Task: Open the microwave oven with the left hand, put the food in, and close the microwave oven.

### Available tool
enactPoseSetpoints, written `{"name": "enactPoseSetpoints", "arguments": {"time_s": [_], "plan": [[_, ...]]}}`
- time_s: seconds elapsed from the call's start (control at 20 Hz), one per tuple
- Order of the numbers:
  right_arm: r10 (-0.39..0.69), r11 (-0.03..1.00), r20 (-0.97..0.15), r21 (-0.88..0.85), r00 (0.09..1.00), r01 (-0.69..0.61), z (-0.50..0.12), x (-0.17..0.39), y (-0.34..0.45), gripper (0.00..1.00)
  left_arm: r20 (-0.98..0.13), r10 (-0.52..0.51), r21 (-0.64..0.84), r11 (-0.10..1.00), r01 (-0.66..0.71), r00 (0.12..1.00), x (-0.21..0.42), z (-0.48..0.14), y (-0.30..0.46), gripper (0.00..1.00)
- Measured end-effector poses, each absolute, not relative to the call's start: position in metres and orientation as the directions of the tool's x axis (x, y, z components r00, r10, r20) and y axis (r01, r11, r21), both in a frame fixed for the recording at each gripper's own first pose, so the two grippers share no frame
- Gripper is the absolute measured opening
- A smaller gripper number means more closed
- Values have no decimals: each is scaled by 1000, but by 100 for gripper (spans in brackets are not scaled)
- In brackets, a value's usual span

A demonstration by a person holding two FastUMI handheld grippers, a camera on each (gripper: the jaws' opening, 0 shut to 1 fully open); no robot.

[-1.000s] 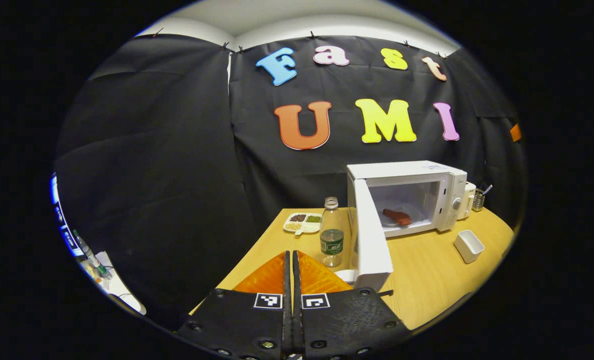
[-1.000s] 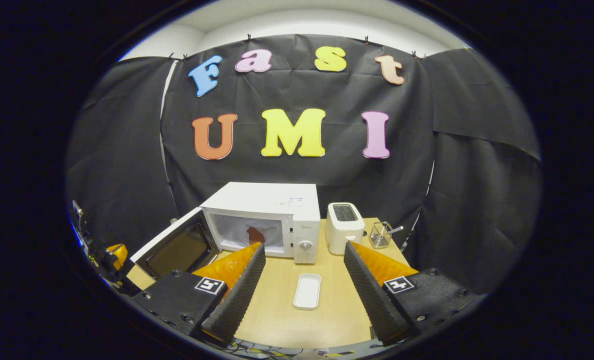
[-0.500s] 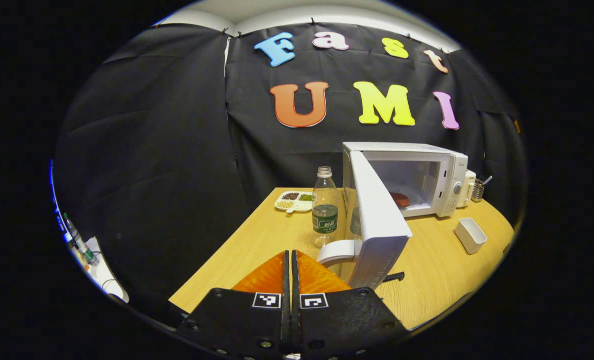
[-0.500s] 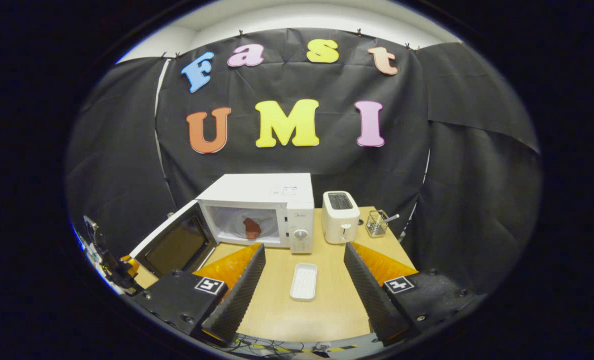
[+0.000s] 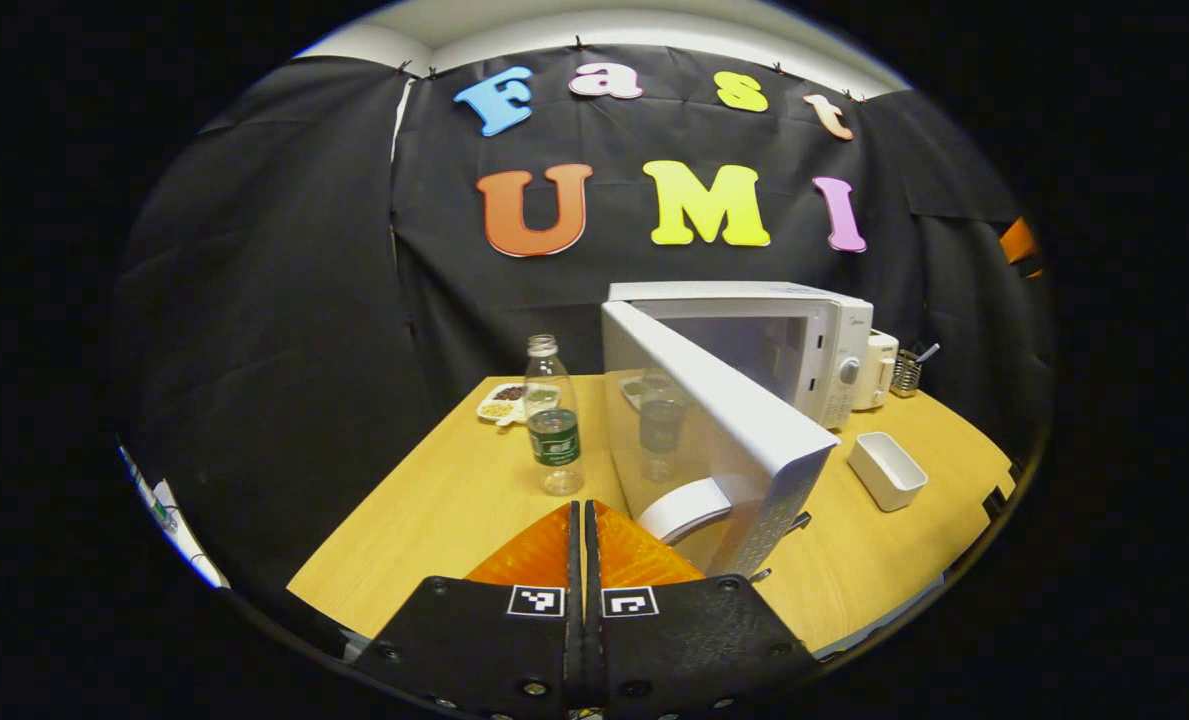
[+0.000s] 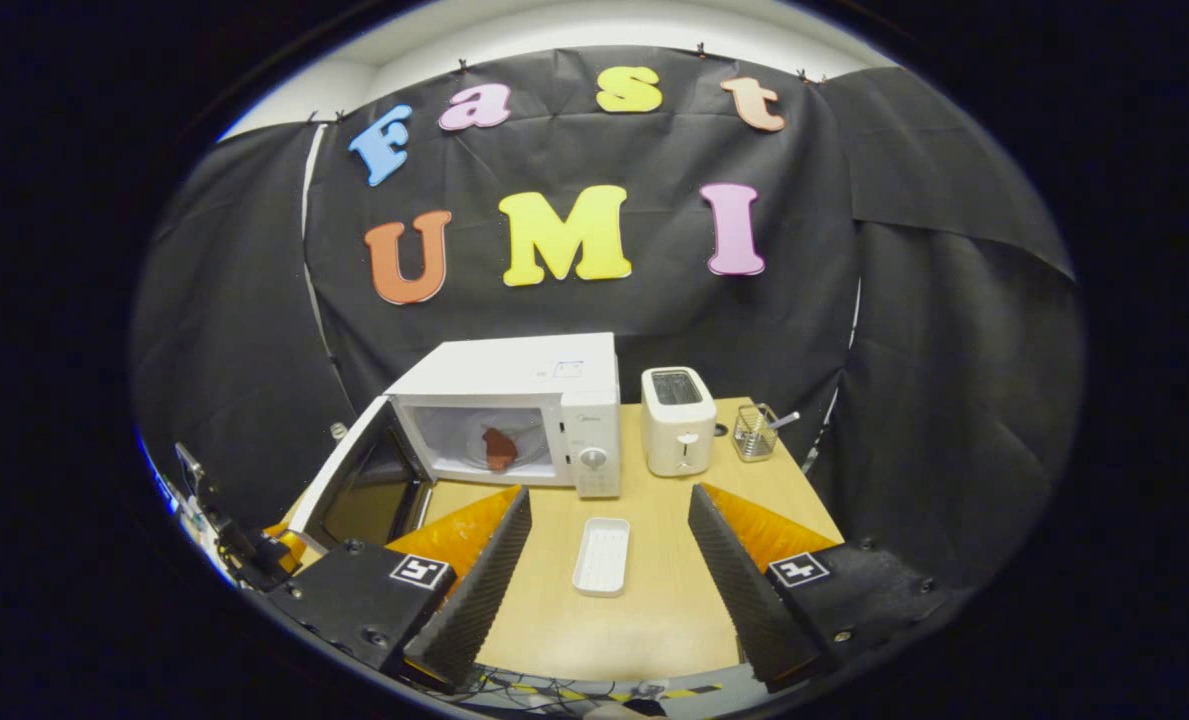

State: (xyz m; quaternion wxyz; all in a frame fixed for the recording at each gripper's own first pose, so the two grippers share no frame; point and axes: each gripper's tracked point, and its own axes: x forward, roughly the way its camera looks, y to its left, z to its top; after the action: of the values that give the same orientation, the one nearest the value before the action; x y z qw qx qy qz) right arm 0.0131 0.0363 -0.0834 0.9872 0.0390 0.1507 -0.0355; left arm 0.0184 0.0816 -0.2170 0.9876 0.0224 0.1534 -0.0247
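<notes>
The white microwave stands at the back of the wooden table, and its door hangs about half open. My left gripper is shut with nothing in it, its tips just left of the door's white handle, on the door's outer side. In the right gripper view a reddish-brown piece of food lies on the glass plate inside the microwave. The door slants out to the left. My right gripper is open and holds nothing, hanging over the table's near side.
A water bottle and a snack tray stand left of the door. A small white dish lies between my right fingers' line of sight. A toaster and a wire utensil holder sit right of the microwave.
The door has swung from wide open to about half open. My left gripper has moved forward and right along its outer side. The right gripper drew back slightly.
</notes>
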Motion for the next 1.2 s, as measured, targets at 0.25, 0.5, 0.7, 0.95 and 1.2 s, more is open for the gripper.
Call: {"name": "enactPoseSetpoints", "arguments": {"time_s": [0.25,0.5,0.7,0.95,1.2], "plan": [[-70,991,-317,84,946,102,-88,26,-5,100,-309,-111,29,992,126,945,37,-221,13,0],[-91,987,-326,97,941,129,-88,41,-53,100,-313,-152,33,985,171,937,70,-222,-42,0],[-90,985,-328,110,940,133,-85,55,-80,100,-312,-178,32,980,197,933,99,-222,-79,0],[-93,985,-339,107,936,137,-88,66,-100,100,-315,-206,33,973,228,926,130,-226,-117,0],[-116,979,-371,117,921,170,-101,69,-123,100,-328,-227,15,969,245,917,167,-233,-145,0]]}}
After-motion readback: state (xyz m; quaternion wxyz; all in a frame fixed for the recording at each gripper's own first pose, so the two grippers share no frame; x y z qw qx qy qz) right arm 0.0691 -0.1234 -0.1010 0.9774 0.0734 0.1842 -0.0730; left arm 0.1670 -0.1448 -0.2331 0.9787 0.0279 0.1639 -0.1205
